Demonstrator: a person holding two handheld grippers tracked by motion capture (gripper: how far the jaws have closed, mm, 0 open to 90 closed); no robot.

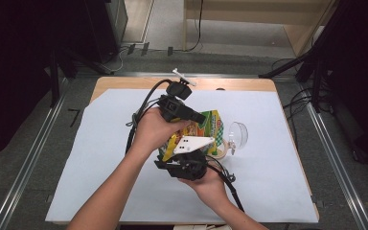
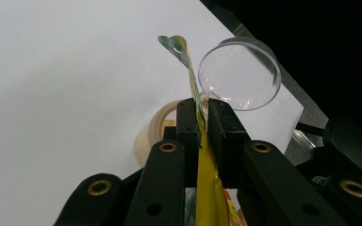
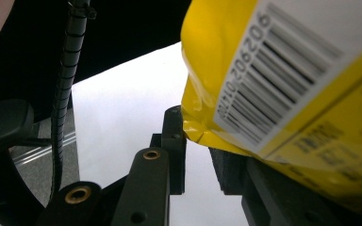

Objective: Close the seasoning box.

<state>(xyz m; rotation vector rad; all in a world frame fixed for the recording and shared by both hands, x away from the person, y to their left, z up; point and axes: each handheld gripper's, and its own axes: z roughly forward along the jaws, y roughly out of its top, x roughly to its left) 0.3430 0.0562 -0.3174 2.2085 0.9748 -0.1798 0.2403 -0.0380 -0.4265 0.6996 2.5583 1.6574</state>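
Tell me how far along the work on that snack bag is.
Done: the snack bag is lifted off the white sheet, left gripper shut on its top edge. In hand: the right gripper grips its yellow lower corner. Left: the bag looks unopened; the clear cup lies empty on its side beside the tape roll.

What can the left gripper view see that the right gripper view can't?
The left gripper view alone shows the clear plastic cup lying on its side, the tape roll behind the tongs, and the bag's top edge with its hang hole, pinched between the left tongs. The right gripper view alone shows the bag's barcode and a black ribbed cable, with the right tongs holding a lower corner of the bag. Both show the yellow snack bag and the white table cover.
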